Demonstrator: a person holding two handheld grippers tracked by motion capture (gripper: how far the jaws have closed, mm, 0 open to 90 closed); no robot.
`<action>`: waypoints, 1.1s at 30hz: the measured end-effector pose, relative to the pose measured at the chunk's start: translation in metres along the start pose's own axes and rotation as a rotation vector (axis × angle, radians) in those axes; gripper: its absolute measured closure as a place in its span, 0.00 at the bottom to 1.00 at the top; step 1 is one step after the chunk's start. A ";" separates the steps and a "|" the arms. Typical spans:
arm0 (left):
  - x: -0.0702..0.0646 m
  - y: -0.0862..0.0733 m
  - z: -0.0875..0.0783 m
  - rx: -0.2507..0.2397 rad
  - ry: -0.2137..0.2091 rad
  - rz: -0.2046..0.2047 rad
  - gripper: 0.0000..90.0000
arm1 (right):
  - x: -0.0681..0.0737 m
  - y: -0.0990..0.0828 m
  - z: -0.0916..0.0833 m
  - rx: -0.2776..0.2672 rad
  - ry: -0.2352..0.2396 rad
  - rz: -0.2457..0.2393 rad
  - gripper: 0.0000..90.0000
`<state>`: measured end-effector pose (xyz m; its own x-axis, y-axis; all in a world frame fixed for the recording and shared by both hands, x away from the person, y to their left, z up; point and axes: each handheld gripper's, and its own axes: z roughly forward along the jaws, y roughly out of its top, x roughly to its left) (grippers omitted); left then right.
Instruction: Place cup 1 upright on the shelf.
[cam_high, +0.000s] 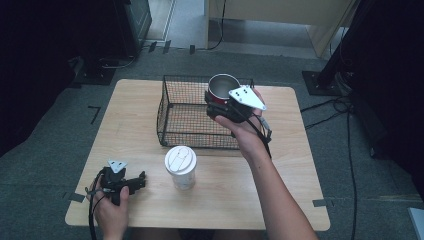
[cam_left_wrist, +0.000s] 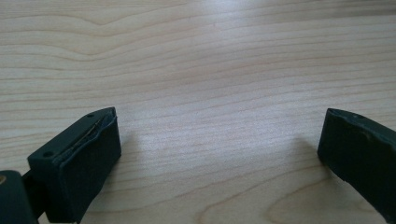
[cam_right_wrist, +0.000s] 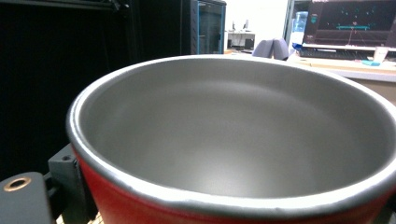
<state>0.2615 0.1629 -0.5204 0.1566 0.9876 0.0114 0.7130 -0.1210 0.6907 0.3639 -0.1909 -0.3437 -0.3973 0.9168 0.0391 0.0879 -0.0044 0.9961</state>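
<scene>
Red cup (cam_high: 222, 88): clamped upright in right gripper (cam_high: 220, 107), held above the basket's (cam_high: 172, 112) right rear corner. Left gripper (cam_high: 141, 180): jaws wide, empty, resting on table (cam_high: 140, 100) left-front of basket, near lidded cup (cam_high: 180, 167).

Grey carpet floor (cam_high: 45, 165) under a light wooden table (cam_high: 135, 115), cables (cam_high: 345, 125) trailing.
</scene>
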 end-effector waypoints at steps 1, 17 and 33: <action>0.000 0.000 0.000 0.000 0.000 0.000 0.00 | -0.001 0.000 0.003 0.001 0.000 0.008 0.09; 0.000 0.000 0.000 -0.002 -0.001 0.002 0.00 | -0.020 -0.006 0.048 0.003 -0.038 -0.019 0.08; -0.001 0.001 0.001 -0.001 -0.007 0.010 0.00 | -0.035 -0.012 0.080 0.044 -0.091 -0.004 0.08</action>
<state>0.2625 0.1618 -0.5205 0.1687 0.9856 0.0132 0.7109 -0.1310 0.6910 0.4499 -0.1915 -0.3631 -0.3137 0.9492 0.0261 0.1273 0.0149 0.9917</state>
